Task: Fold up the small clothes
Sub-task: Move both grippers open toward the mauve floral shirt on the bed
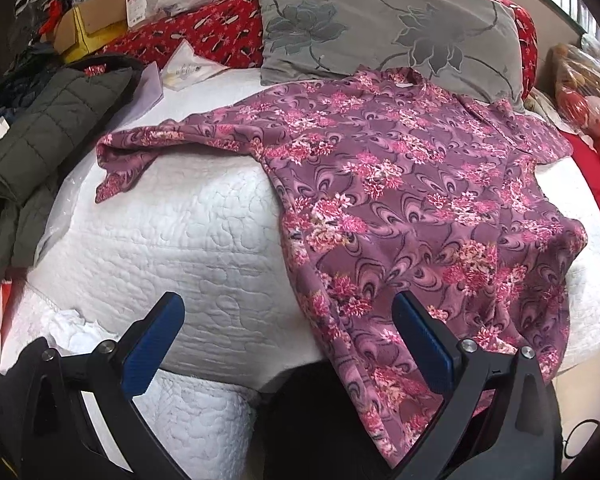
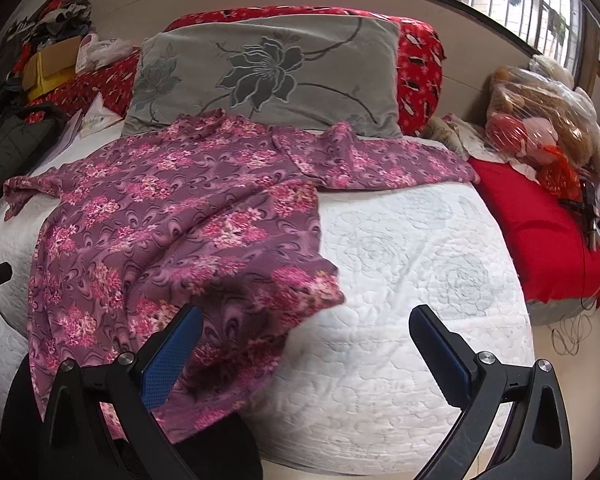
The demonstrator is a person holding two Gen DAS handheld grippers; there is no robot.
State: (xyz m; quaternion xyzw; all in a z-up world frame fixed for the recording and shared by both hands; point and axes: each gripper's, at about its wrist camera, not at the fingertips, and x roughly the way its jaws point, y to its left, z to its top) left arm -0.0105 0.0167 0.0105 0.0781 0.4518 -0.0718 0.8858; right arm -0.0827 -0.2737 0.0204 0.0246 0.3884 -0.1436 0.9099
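A purple top with pink flowers (image 1: 412, 208) lies spread on the white quilted bed (image 1: 188, 232), its collar toward the grey pillow and its hem hanging over the near edge. One sleeve (image 1: 140, 152) stretches left, the other sleeve (image 2: 388, 168) stretches right. My left gripper (image 1: 288, 312) hovers open over the bed's near edge, its right finger above the top's lower left hem. My right gripper (image 2: 306, 330) is open too, with its left finger over the top's (image 2: 172, 220) lower right hem. Neither holds anything.
A grey flowered pillow (image 2: 268, 76) and a red patterned cushion (image 2: 420, 64) lie at the head. A dark quilted jacket (image 1: 40, 140) and a cardboard box (image 1: 88, 24) sit at the left. A red cushion (image 2: 540, 232) and bagged soft toys (image 2: 540, 120) lie at the right.
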